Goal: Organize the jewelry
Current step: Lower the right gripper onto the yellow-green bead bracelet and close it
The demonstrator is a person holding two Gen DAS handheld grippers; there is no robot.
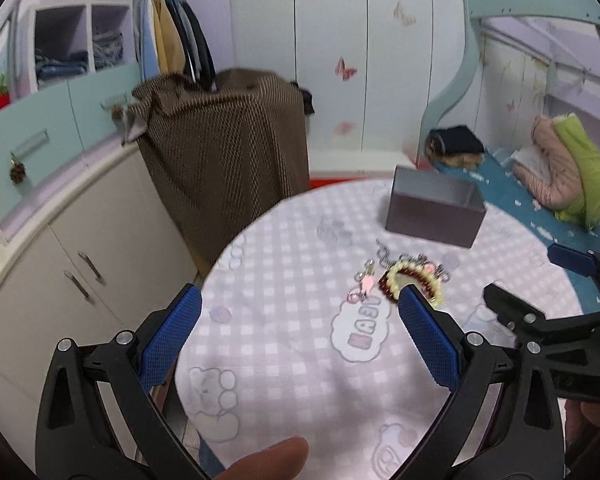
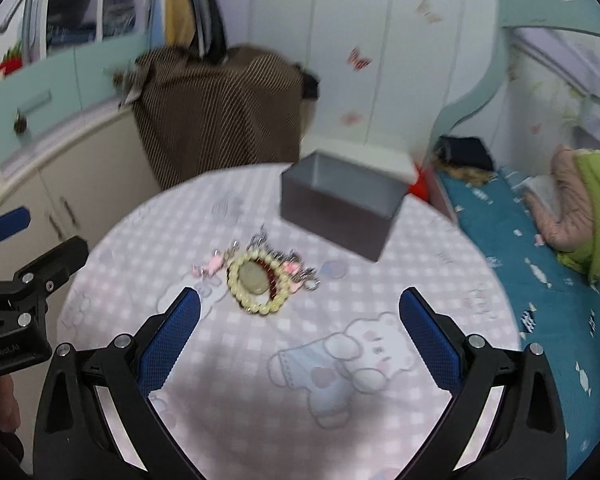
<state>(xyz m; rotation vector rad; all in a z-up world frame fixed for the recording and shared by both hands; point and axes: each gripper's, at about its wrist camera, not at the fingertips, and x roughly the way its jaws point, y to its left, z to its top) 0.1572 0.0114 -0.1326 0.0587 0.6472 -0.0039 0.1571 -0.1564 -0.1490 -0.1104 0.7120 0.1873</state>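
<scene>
A heap of jewelry lies mid-table: a cream bead bracelet over a dark red bead bracelet, with silver chains and pink charms around it. Behind the heap stands a grey open box, apparently with nothing inside. My right gripper is open, hovering just short of the heap. My left gripper is open too, left of the heap and over the table's edge. The right gripper shows at the right in the left wrist view.
The round table has a pink checked cloth with bear prints. A brown draped object and cabinets stand behind left; a bed with teal sheet lies right. A fingertip shows at the bottom.
</scene>
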